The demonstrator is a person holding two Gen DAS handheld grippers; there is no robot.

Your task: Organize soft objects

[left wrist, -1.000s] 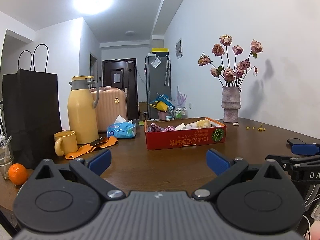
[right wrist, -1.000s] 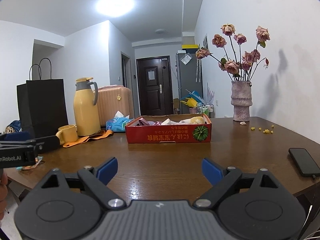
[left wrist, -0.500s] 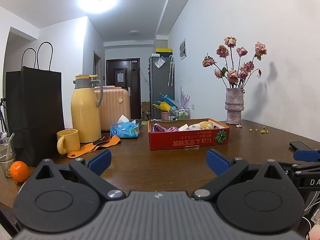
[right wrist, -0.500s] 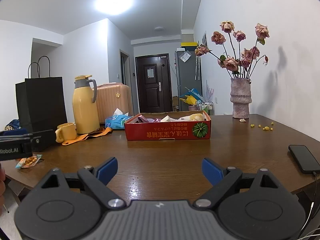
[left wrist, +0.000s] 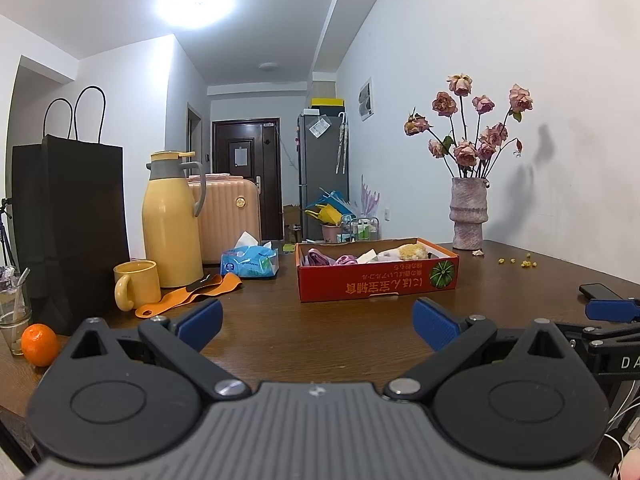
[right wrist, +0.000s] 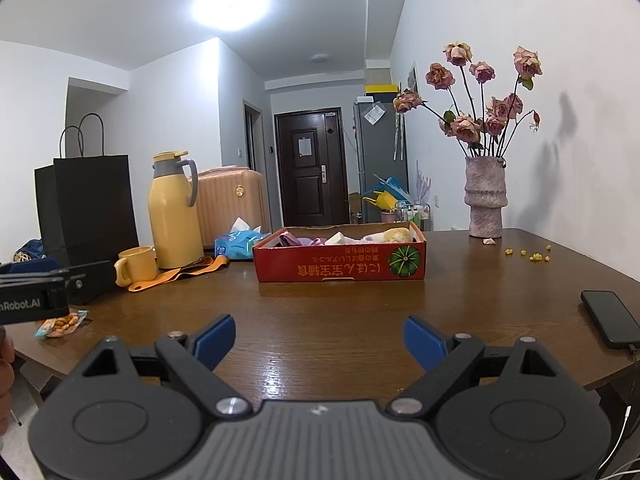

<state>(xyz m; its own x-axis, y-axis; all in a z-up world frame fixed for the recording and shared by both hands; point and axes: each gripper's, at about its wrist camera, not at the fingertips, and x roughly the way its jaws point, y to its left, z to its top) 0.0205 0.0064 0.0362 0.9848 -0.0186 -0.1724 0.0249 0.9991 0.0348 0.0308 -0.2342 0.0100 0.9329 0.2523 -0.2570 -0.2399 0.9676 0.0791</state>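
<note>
A red cardboard box (left wrist: pixel 376 282) stands on the brown table, also in the right wrist view (right wrist: pixel 340 270). It holds soft things: pink and purple cloth (left wrist: pixel 320 258), a white piece (left wrist: pixel 367 257) and a yellow plush (left wrist: pixel 412 251). An orange strap (left wrist: pixel 188 294) lies by the yellow mug. My left gripper (left wrist: pixel 318 326) is open and empty, low over the near table edge. My right gripper (right wrist: pixel 320 340) is open and empty, also short of the box. Each gripper shows at the edge of the other's view.
On the left stand a black paper bag (left wrist: pixel 68 220), a yellow thermos (left wrist: pixel 172 220), a yellow mug (left wrist: pixel 134 284), a tissue pack (left wrist: pixel 250 262), an orange (left wrist: pixel 39 344) and a glass. A vase of dried roses (left wrist: pixel 468 216) stands back right. A phone (right wrist: pixel 610 318) lies right. A snack packet (right wrist: pixel 60 324) lies left.
Both grippers have shifted slightly, so the box and table sit a little differently in view. Both stay open and empty. Nothing on the table has moved.
</note>
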